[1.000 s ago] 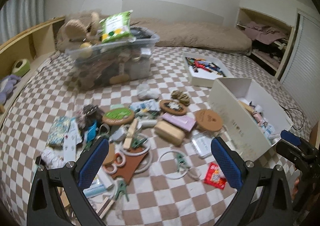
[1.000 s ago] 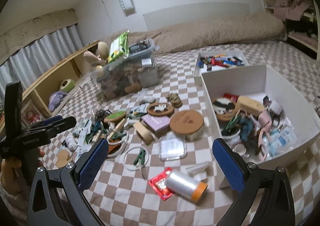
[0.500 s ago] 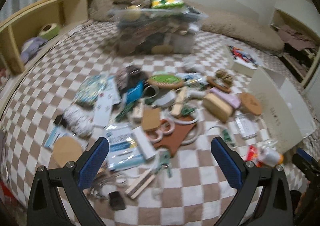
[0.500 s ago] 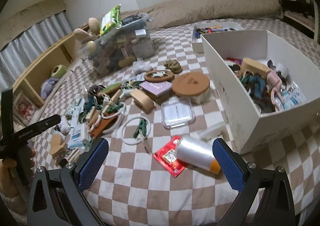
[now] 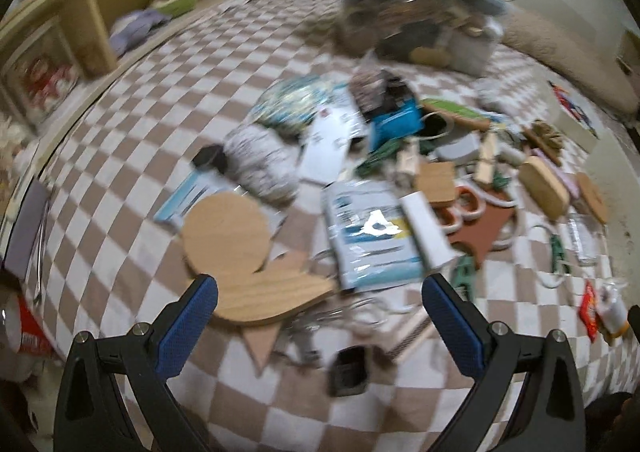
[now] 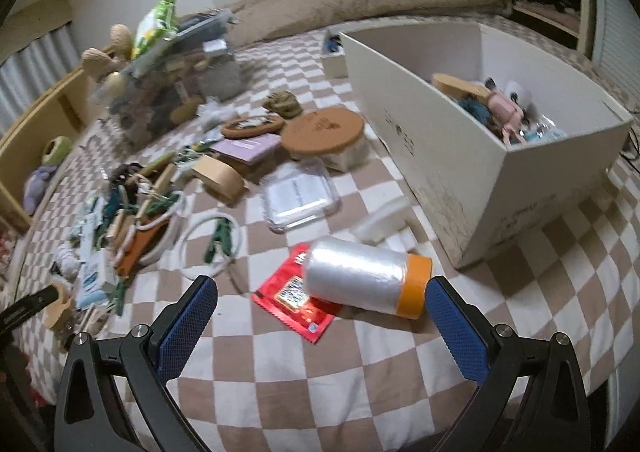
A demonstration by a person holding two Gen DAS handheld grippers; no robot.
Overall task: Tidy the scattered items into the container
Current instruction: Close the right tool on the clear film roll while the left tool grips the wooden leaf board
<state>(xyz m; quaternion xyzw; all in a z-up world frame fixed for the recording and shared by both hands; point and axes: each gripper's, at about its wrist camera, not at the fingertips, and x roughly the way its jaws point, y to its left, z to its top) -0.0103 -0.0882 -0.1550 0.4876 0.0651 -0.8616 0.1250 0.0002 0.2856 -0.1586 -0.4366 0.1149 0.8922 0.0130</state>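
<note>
Many small items lie scattered on a checkered bedspread. My left gripper (image 5: 320,304) is open just above a bird-shaped wooden board (image 5: 244,264), beside a blue-and-white packet (image 5: 370,236) and a small black object (image 5: 350,370). My right gripper (image 6: 320,304) is open right behind a clear film roll with an orange end (image 6: 366,278), which lies on a red sachet (image 6: 294,302). The white box (image 6: 452,139), holding several items, stands to the right of the roll.
A clear bin (image 6: 180,67) heaped with things stands at the back left, with a wooden shelf (image 5: 96,23) along the left side. A round cork lid (image 6: 324,129), a clear plastic case (image 6: 300,197) and a white ring (image 6: 212,244) lie between roll and bin.
Both grippers have dropped lower and closer to the bed. The left has swung left toward the wooden bird board; the right has closed in on the film roll.
</note>
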